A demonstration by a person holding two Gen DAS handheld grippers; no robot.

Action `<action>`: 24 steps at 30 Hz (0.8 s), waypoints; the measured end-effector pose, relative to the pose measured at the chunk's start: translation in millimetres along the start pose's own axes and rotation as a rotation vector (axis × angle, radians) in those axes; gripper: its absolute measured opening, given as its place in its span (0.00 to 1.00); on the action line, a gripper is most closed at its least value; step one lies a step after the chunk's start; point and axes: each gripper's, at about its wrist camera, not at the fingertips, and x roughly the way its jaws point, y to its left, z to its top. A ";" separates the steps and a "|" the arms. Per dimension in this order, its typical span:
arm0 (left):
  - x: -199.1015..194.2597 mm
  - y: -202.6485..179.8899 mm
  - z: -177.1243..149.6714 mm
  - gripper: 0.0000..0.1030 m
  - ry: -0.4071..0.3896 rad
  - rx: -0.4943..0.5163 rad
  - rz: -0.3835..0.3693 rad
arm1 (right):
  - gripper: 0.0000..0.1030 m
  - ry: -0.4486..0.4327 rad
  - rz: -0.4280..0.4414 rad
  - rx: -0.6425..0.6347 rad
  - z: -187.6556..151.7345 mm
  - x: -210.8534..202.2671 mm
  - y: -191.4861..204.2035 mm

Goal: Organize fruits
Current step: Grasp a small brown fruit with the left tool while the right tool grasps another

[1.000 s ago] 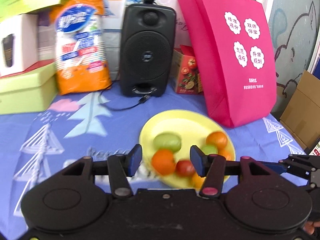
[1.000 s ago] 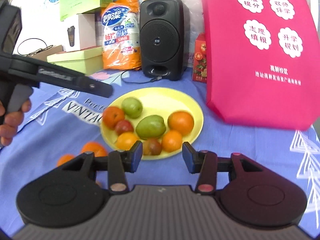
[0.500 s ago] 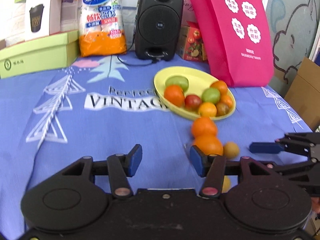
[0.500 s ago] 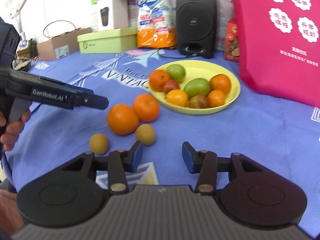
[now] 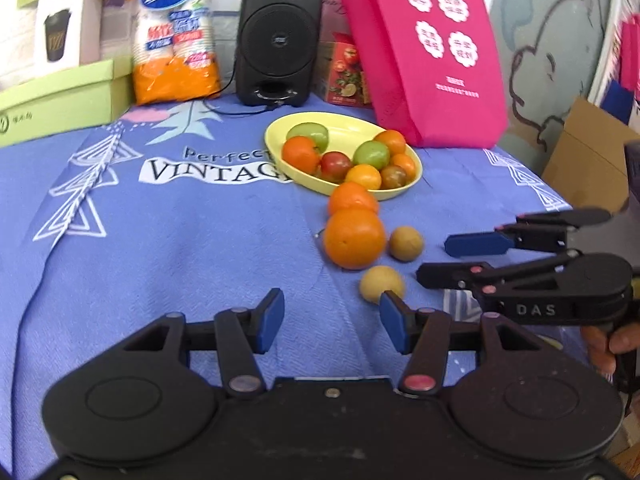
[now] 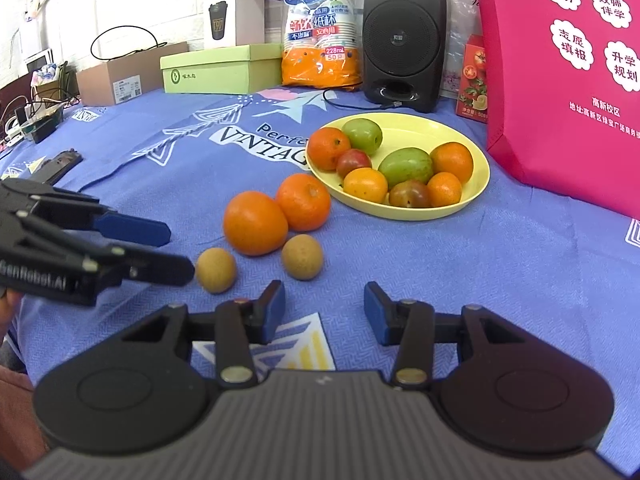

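A yellow plate (image 5: pixel 412 184) (image 6: pixel 476 196) holds several oranges, green fruits and dark red tomatoes. On the blue cloth in front of it lie two oranges (image 5: pixel 354 236) (image 6: pixel 256 222) and two small brown fruits (image 5: pixel 406 243) (image 6: pixel 302 256). My left gripper (image 5: pixel 332 320) is open and empty, low over the cloth, near the closer brown fruit (image 5: pixel 380 282). My right gripper (image 6: pixel 324 308) is open and empty, just short of the brown fruits. Each gripper shows in the other's view (image 5: pixel 448 258) (image 6: pixel 176 252).
A black speaker (image 5: pixel 278 36), an orange pack of paper cups (image 5: pixel 174 36), green boxes (image 5: pixel 60 96), a small red carton (image 5: pixel 344 74) and a pink bag (image 5: pixel 432 52) stand along the back. A cable (image 5: pixel 236 110) lies by the speaker. The table's right edge is near a cardboard box (image 5: pixel 592 152).
Both grippers have pulled back from the plate toward the front of the table. The loose oranges and brown fruits have come into view close ahead. Both stay open.
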 end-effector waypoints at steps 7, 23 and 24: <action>12.8 -22.4 0.7 0.52 0.016 0.084 -0.024 | 0.42 0.009 0.006 -0.028 5.9 1.5 0.6; 26.4 -23.5 4.8 0.27 0.020 0.143 -0.040 | 0.41 0.042 0.060 -0.045 23.8 28.7 -0.4; 26.2 -22.2 5.1 0.26 0.021 0.141 -0.053 | 0.38 0.045 0.067 -0.050 24.2 29.0 -0.4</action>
